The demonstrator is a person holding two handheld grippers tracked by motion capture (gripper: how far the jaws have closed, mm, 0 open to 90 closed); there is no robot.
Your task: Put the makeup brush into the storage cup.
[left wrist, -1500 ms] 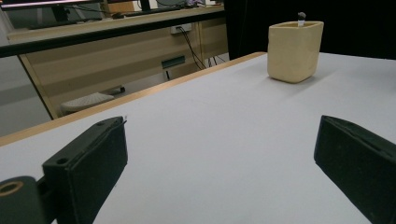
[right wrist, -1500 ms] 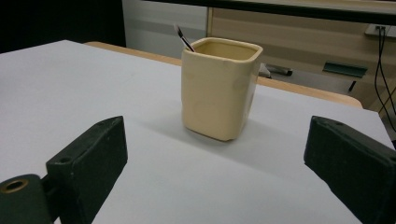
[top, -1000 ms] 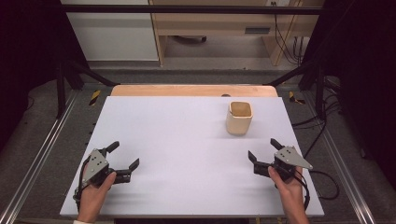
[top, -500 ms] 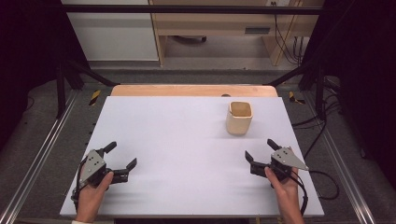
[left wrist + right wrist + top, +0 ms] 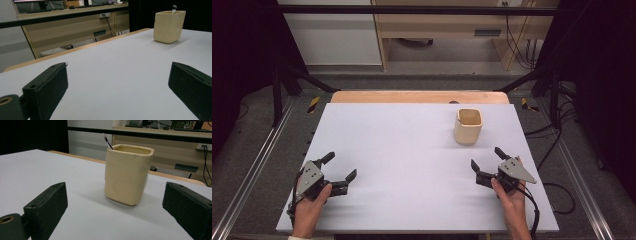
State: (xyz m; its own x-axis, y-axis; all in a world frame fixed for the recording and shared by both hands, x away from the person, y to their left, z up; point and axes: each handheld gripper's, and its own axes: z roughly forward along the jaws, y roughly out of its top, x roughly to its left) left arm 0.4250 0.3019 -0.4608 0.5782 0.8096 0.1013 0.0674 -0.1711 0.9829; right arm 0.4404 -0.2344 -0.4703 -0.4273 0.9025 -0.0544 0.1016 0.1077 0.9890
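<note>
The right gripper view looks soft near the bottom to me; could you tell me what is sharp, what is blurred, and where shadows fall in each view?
Right gripper view: the cup is sharp with a soft shadow beside it, the near jaws blurred. Left gripper view: jaws soft, cup fairly clear. High view: even light, faint shadows under both grippers.

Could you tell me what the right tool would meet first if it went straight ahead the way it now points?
Most likely the cream cup. In the right gripper view it stands upright almost midway between the right tool's open jaws, with bare white table in between. Depth is hard to judge, but nothing else lies in that line.
</note>
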